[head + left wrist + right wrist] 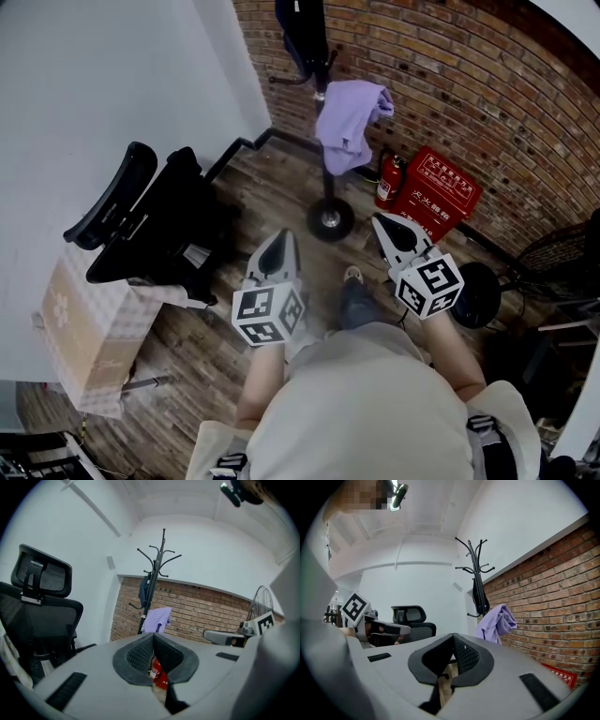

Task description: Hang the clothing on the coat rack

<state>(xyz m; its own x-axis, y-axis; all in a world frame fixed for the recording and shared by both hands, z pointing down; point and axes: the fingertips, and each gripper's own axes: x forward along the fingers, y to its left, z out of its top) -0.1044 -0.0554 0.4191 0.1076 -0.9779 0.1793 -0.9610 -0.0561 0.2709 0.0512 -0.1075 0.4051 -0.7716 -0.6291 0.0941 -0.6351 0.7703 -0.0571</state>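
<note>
The task is judged essentially finished: the lavender clothing is seen draped over a low arm of the coat rack, which stands at the far side by the brick wall, with a dark garment hung higher on the same pole. Nothing is held: the fingers of the left gripper and the right gripper are pressed together and empty, well apart from the rack. At most, the bunched cloth could be checked for a secure hang.
</note>
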